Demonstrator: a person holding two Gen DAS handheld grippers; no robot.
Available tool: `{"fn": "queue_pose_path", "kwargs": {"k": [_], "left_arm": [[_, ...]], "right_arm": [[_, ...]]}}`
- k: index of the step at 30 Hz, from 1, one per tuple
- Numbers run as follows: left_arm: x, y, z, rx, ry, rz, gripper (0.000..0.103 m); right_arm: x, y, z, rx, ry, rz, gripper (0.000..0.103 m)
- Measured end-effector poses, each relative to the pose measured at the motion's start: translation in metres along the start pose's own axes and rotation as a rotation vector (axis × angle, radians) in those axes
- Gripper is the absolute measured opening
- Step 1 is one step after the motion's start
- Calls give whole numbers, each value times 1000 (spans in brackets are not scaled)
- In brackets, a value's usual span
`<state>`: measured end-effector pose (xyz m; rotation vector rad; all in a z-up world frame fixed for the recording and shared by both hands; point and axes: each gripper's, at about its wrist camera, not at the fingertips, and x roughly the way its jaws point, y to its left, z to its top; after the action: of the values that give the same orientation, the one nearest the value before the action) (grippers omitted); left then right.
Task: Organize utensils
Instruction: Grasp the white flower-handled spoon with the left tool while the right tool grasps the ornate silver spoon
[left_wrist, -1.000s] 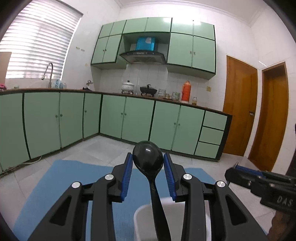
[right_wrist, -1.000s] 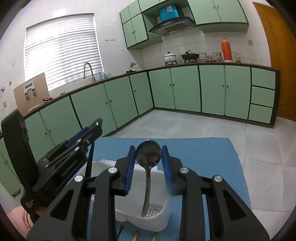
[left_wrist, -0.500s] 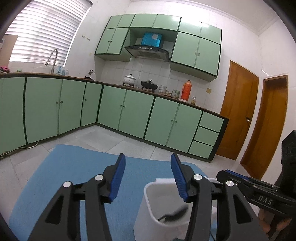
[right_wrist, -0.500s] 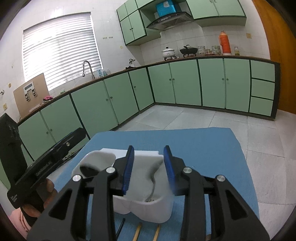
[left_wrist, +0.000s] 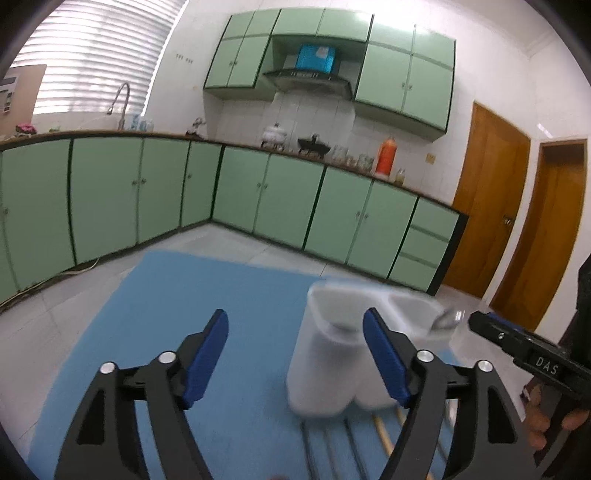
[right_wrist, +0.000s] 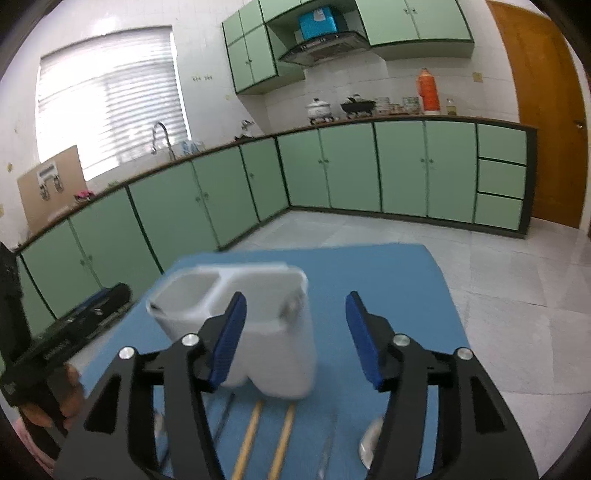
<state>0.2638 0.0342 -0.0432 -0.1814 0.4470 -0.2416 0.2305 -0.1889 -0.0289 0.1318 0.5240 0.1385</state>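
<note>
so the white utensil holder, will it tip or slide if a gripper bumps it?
Probably tips fairly easily: the white utensil holder looks tall for its base, thin plastic, likely light. It stands on the blue mat, which may resist sliding, so a high bump would more likely rock it. The spoon leaning at its rim adds little weight.

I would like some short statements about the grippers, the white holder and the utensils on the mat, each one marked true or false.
1. The left gripper clamps a black spoon. False: its jaws are opening and nothing is between them.
2. The white utensil holder stands on the blue mat. True.
3. Two wooden chopsticks lie on the mat in front of the holder. True.
4. The right gripper is shut on a metal spoon. False: its jaws are opening and hold nothing.
5. The holder has a single compartment. False: it shows two.
</note>
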Motion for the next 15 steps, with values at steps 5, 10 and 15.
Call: {"fn": "queue_pose_path", "kwargs": {"k": [5,10,15], "left_arm": [[-10,8,-32,16,114,61,81],[-14,9,-61,34,241,117,82],[-7,7,-81,29,332,138,80]], "right_arm": [[-10,-7,-30,5,60,-47,67],[-16,-14,-55,13,112,-70,68],[-15,-11,-69,10,147,-72,68]]}}
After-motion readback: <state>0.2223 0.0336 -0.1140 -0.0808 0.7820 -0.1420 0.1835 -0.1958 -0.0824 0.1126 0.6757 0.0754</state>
